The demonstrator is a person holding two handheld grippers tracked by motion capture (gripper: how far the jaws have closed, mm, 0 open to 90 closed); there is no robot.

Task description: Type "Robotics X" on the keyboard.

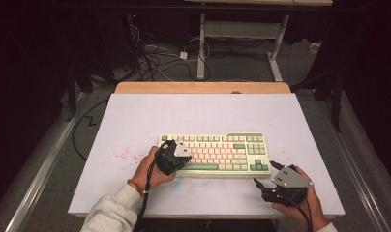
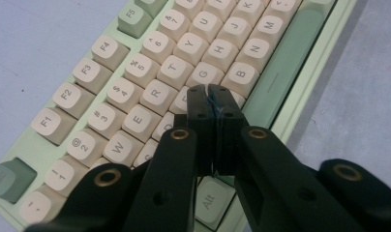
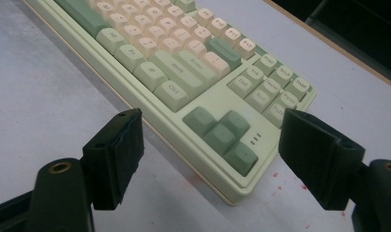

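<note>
A pale green keyboard (image 1: 218,152) with cream and green keys lies on the white table (image 1: 135,121). My left gripper (image 1: 176,155) sits over the keyboard's left part, shut, with nothing between its jaws. In the left gripper view its closed tips (image 2: 212,94) rest over the cream letter keys (image 2: 174,72), close to the F and G keys; contact cannot be judged. My right gripper (image 1: 262,174) stands open just off the keyboard's near right corner. In the right gripper view its fingers (image 3: 118,150) frame the green arrow keys (image 3: 222,133) with a wide gap.
Red specks (image 1: 123,155) dot the table left of the keyboard. A wooden edge (image 1: 203,87) runs along the table's far side. Cables (image 1: 150,55) and a desk frame (image 1: 242,34) stand on the floor beyond. A cable (image 1: 145,203) trails from the left gripper.
</note>
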